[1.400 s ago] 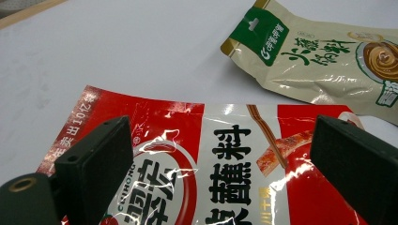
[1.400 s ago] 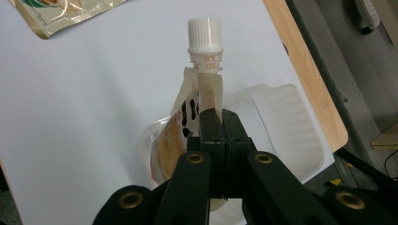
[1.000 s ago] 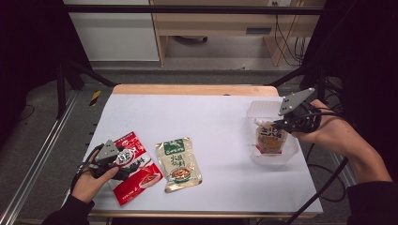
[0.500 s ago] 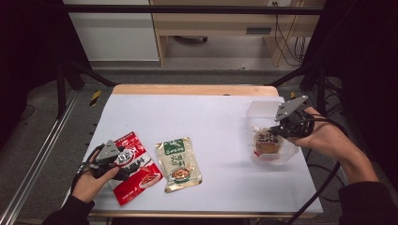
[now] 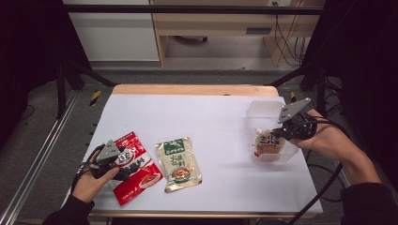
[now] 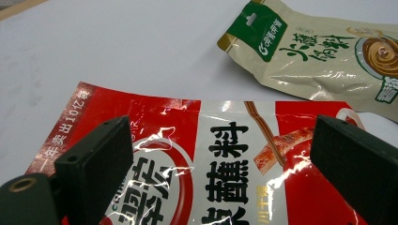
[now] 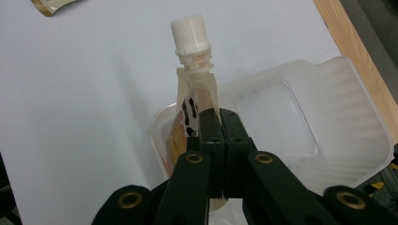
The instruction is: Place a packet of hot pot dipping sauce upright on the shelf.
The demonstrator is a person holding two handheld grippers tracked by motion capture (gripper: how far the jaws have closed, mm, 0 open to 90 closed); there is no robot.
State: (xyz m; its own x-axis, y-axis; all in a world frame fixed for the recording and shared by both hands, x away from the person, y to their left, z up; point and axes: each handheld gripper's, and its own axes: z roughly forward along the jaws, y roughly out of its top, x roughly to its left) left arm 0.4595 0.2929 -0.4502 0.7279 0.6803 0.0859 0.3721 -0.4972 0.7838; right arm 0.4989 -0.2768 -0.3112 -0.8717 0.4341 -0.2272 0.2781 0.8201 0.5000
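A red sauce packet (image 5: 138,171) lies at the table's front left, and my left gripper (image 5: 123,161) stands open just over it. In the left gripper view the two jaws sit wide apart above the red packet (image 6: 225,164), not touching it. A beige packet with a green top (image 5: 178,161) lies to its right. At the right, my right gripper (image 5: 279,135) is shut on a spouted pouch (image 5: 267,143) that hangs into a clear plastic tray (image 5: 263,110). In the right gripper view the jaws (image 7: 220,117) pinch the pouch (image 7: 195,91) below its white cap (image 7: 191,28).
The beige packet (image 6: 319,51) lies just past the red one in the left gripper view. The white tabletop (image 5: 206,117) is bare in the middle. The tray (image 7: 338,122) sits near the table's right wooden edge (image 7: 356,51). Black frame posts flank the table.
My right gripper has sunk a little, lowering the pouch down into the clear tray. The left gripper and both packets have not moved.
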